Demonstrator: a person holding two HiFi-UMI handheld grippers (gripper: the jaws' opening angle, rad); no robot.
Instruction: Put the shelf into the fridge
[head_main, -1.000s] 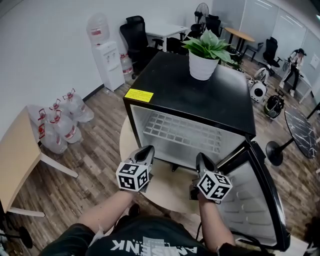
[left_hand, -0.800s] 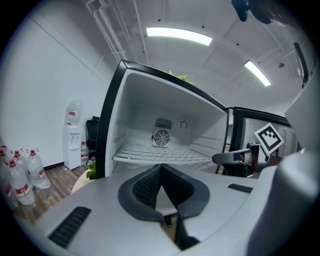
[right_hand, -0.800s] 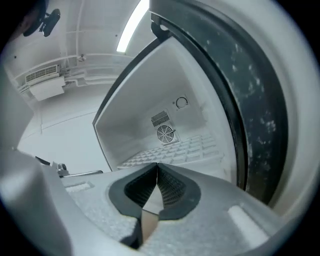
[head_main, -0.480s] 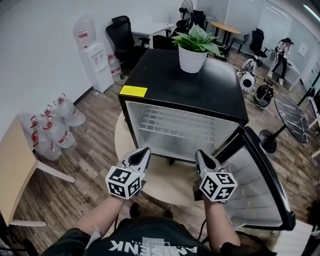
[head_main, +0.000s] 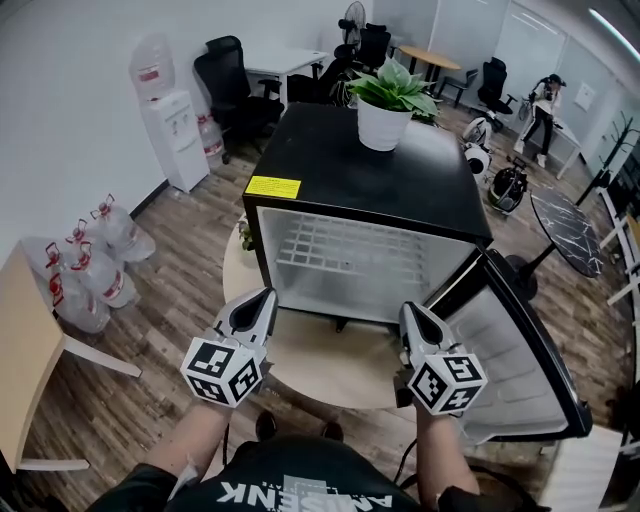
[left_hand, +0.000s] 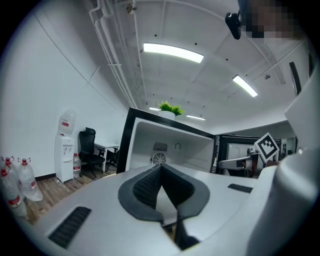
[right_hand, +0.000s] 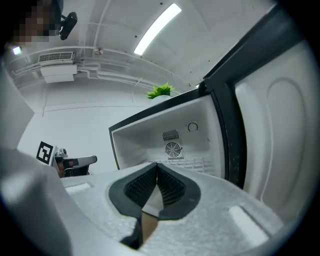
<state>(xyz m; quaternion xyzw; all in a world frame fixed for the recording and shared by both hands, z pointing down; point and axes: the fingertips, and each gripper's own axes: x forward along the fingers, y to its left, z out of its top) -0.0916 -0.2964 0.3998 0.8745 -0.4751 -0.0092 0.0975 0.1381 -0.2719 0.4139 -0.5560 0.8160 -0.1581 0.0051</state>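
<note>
A black mini fridge (head_main: 385, 185) stands open on a round pale table (head_main: 325, 362), its door (head_main: 515, 355) swung out to the right. Inside lies a white wire shelf (head_main: 350, 255), flat and about mid-height; its front edge (right_hand: 195, 162) also shows in the right gripper view. My left gripper (head_main: 266, 294) is shut and holds nothing, just outside the fridge's lower left corner. My right gripper (head_main: 408, 308) is likewise shut and holds nothing, in front of the opening near the door hinge. Both point at the fridge interior (left_hand: 172, 147).
A potted plant (head_main: 388, 105) sits on the fridge top. Water bottles (head_main: 85, 270) and a water dispenser (head_main: 165, 120) stand along the left wall. A wooden table (head_main: 20, 350) juts in at the left. Office chairs and a desk are behind.
Both grippers have drawn back from the fridge opening toward me and spread slightly apart. The shelf stays inside the fridge.
</note>
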